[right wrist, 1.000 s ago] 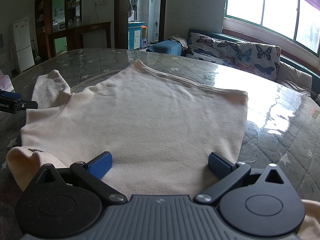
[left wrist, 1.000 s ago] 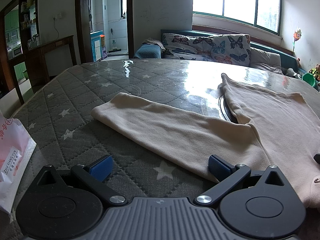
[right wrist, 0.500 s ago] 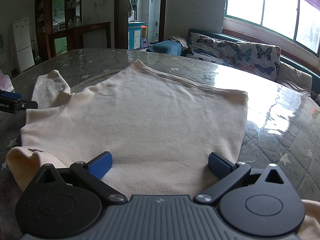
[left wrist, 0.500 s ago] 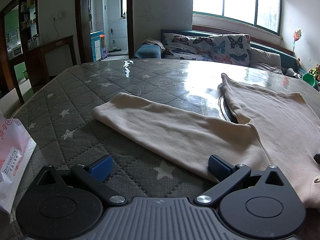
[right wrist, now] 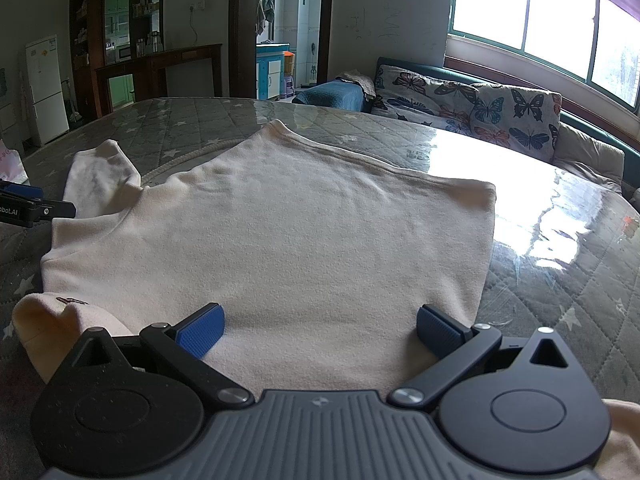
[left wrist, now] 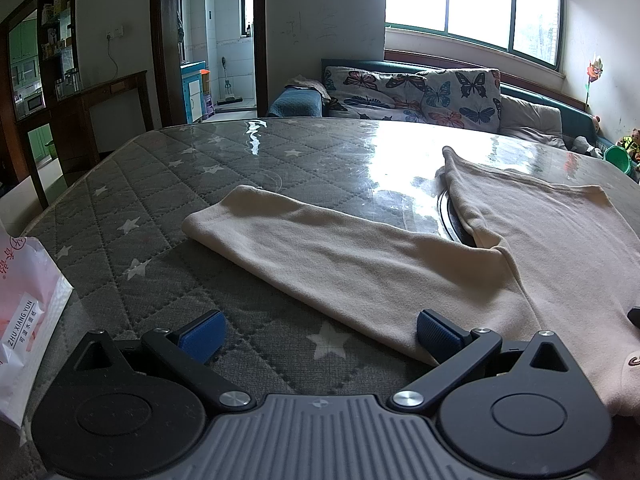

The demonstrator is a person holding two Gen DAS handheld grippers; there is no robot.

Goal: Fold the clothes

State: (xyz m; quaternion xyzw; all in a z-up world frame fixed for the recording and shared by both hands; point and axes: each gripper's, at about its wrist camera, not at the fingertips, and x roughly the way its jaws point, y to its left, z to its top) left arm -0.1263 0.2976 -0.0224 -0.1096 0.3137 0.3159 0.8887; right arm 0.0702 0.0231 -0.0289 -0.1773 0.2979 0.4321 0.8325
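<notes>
- cream sweater (right wrist: 280, 240) lies flat and spread on the bench (left wrist: 168, 184), a quilted grey star-print cover under a glossy clear sheet, hem end away from the grippers and collar end nearest them.
- sleeve (left wrist: 332, 256) on the left side stretches straight out over the bench, unfolded; on the right side the sweater's edge runs straight with no sleeve showing, though i cannot tell where that sleeve has gone.
- left gripper (left wrist: 318, 330) sits low just before the near edge of that sleeve, jaws wide apart, nothing between them.
- right gripper (right wrist: 318, 330) sits over the collar end of the body, jaws also wide apart and empty.
- by my reading the fold is only starting: the out-flung sleeve looks like the step in hand.
- next move, i'd judge, calls for the left jaws to close on the sleeve and carry it across the body, while the right steadies the cloth.
- white paper bag (left wrist: 24, 316) rests at the bench's left edge, well clear.
</notes>
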